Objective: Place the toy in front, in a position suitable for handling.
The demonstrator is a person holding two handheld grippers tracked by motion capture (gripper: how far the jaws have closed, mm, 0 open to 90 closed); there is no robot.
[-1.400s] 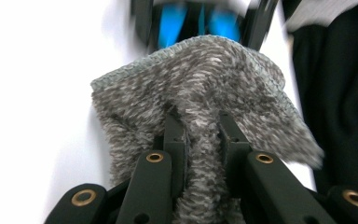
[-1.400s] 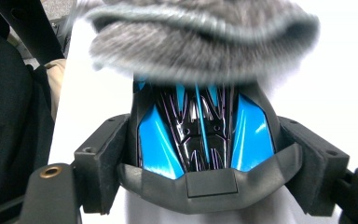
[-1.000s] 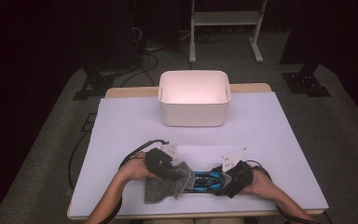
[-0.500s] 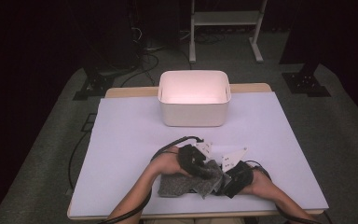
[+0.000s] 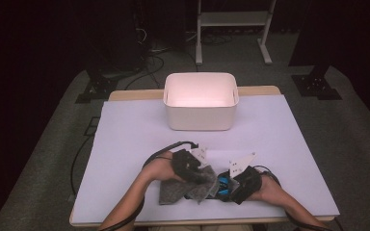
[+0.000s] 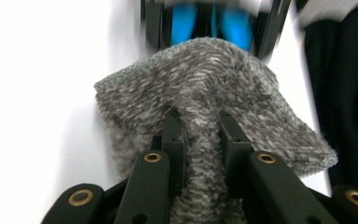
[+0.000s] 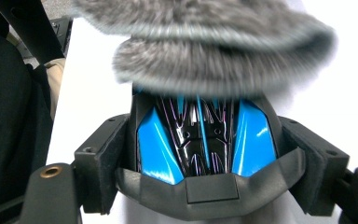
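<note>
Fuzzy grey cloth (image 6: 205,93) draped over a blue-and-black toy car (image 7: 200,140), near table's front edge.

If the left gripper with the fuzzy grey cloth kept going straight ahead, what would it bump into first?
Probably the blue and black toy held by the right gripper. It sits just past the cloth that the left gripper pinches, though depth is hard to judge.

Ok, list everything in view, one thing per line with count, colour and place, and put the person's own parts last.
Cloth: one, mottled grey, near table edge, draped over the toy car's end.
Toy car: one, blue and black, near edge, under the cloth.
Bin: one, white, far middle of table.
Table: one, white sheet on wooden top.
Metal stand: one, light grey, on the floor beyond the table.
Left hand-held gripper: one, black, pinching the cloth.
Right hand-held gripper: one, black, clamped around the toy car.
Forearms: two, bare, from the bottom edge.
</note>
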